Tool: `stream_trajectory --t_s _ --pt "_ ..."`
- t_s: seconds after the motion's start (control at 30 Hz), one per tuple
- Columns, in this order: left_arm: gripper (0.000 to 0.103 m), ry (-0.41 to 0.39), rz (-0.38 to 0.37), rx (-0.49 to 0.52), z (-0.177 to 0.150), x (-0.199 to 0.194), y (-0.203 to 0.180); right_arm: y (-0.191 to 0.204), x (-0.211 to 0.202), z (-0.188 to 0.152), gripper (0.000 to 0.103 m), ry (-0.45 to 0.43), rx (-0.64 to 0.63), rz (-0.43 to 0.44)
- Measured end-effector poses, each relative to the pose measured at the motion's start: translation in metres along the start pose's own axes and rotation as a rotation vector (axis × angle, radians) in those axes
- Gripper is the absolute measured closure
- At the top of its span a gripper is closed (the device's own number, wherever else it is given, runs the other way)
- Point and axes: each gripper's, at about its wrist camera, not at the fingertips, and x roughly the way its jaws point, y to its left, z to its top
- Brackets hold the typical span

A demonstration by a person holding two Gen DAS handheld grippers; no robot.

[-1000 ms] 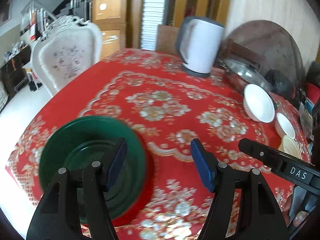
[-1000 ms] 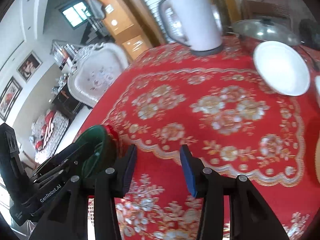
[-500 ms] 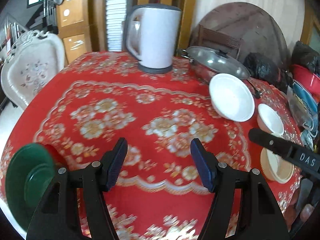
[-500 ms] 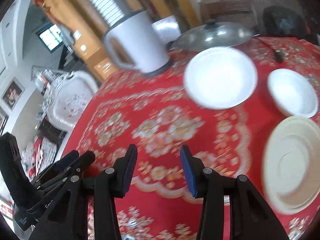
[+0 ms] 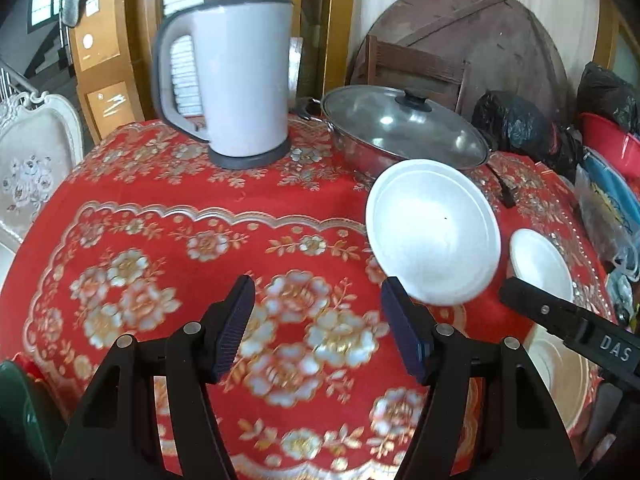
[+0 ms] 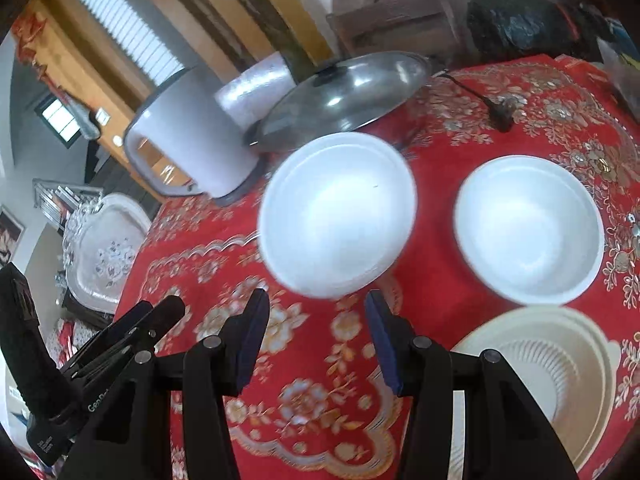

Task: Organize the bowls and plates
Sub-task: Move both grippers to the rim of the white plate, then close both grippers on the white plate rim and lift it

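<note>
A round table is covered by a red floral tablecloth [image 5: 168,216]. In the left wrist view, the left gripper [image 5: 318,322] is seen at 6 o'clock, its jaws held about half apart with only cloth between them; nothing is gripped. A large white bowl [image 5: 434,238] is found at 3 o'clock, just beyond the right-hand fingertip. A small white bowl [image 5: 540,264] is placed further toward 3 o'clock, and a cream plate [image 5: 560,376] lies at 4 o'clock, partly hidden by the other gripper's black body. A green dish [image 5: 20,412] is glimpsed at 8 o'clock, cut off by the frame edge. A white kettle [image 5: 236,80] is stood at 11 o'clock and a lidded steel pan [image 5: 404,128] at 1 o'clock.

In the right wrist view, the right gripper [image 6: 316,342] is seen at 6 o'clock; its jaws are opening, and nothing is held between them. The large white bowl [image 6: 336,216] is seen near the centre, just above the fingertips, with the small white bowl [image 6: 528,228] at 3 o'clock and the cream plate [image 6: 552,380] at 4 o'clock. The two white bowls are set apart from one another; the cream plate is just beside the small one.
</note>
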Motion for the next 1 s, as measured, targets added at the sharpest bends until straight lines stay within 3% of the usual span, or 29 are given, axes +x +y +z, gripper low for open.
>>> stream_trajectory --t_s 0.5,0.77,0.83,0.87,0.9,0.93,0.97,1.0 --pt "0.037 0.08 -0.01 0.035 0.028 0.071 -0.031 -0.031 0.037 0.02 0.053 0.08 0.075 -0.029" --pt "0.037 0.106 0.01 0.055 0.029 0.094 -0.039 -0.028 0.049 0.026 0.053 0.068 -0.001 -0.094" --pt "0.037 0.106 0.003 0.045 0.028 0.096 -0.039 -0.026 0.052 0.026 0.054 0.065 -0.017 -0.094" --pt "0.038 0.107 0.003 0.041 0.027 0.097 -0.038 -0.026 0.053 0.026 0.061 0.059 -0.02 -0.09" --pt "0.047 0.111 0.007 0.039 0.026 0.098 -0.038 -0.025 0.054 0.026 0.068 0.061 -0.023 -0.089" --pt "0.058 0.118 0.007 0.035 0.026 0.099 -0.036 -0.025 0.057 0.026 0.081 0.068 -0.027 -0.085" --pt "0.074 0.141 0.002 0.033 0.025 0.102 -0.035 -0.025 0.059 0.026 0.086 0.076 -0.027 -0.069" --pt "0.076 0.156 -0.013 0.029 0.024 0.104 -0.034 -0.025 0.062 0.027 0.087 0.084 -0.024 -0.056"
